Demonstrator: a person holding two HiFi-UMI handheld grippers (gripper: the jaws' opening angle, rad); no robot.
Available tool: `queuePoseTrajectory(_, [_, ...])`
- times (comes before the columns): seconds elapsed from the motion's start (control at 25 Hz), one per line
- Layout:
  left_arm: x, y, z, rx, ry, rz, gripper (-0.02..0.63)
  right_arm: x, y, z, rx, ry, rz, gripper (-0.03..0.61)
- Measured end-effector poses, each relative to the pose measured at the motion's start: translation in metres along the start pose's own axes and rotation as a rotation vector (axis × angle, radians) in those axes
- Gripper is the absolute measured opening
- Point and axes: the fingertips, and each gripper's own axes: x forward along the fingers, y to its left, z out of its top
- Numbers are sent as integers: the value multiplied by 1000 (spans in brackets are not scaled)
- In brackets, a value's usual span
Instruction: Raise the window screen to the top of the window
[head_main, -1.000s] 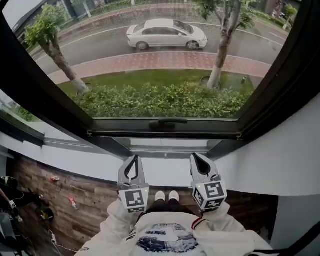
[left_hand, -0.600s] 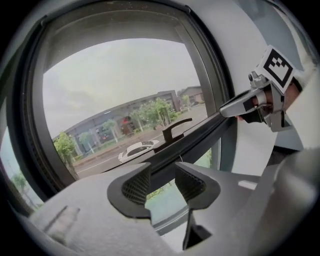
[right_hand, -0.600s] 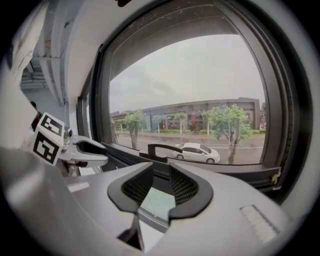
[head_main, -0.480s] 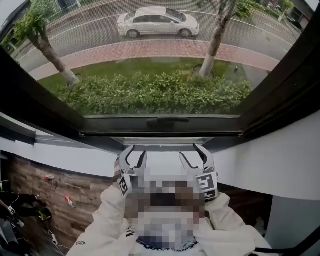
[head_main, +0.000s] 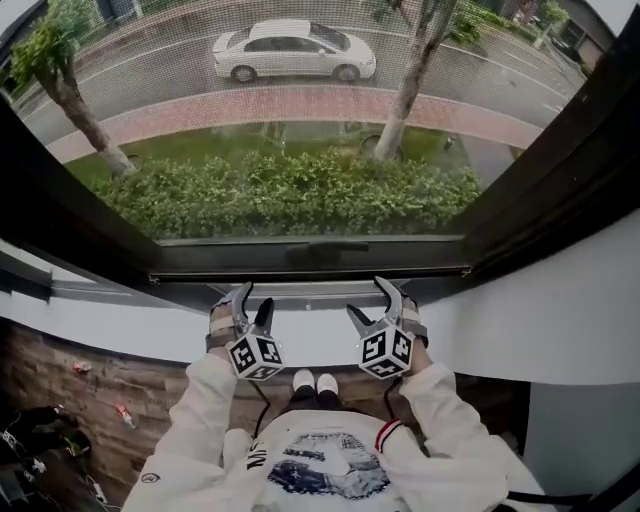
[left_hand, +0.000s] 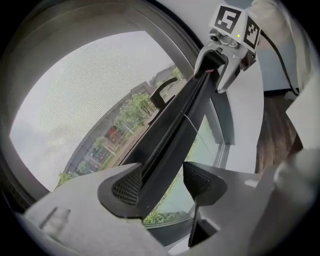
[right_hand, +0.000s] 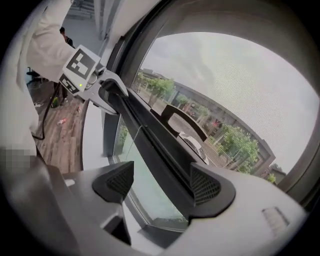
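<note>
Nearest: person's white sweatshirt sleeves & white shoes, over a brown wood-plank floor. Both hands are up at the white window sill, near its middle.

Left hand-held gripper: jaws spread wide, have just been opening. The dark bottom bar of the grey mesh window screen runs btwn them. In the left gripper view it lies hard up beside one ribbed black pad; the other pad stands clear w/ a gap. No pinch.

Right hand-held gripper: same. Jaws spread wide, just been opening, bar btwn them. It lies close beside the window-side pad, and the room-side pad is apart from it. Each gripper view shows the other gripper astride the bar further along.

The screen's bar sits low, at the btm edge of the window opening just above the sill. A curved black pull handle is at the bar's middle, btwn the 2 grippers. Mesh covers the opening above.

Beyond the mesh: green hedge, red brick pavement, then a white car on the grey road.
</note>
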Motion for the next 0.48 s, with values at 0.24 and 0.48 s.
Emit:
queuePoseTrajectory(0.24, [8,5,-5,27,46,46,265,16,-2,-15,-40,76,-29,345])
queuePoseTrajectory(0.48, [14,12,-15,82,88,115,265,19,-4,-17,-50,68,-75,342])
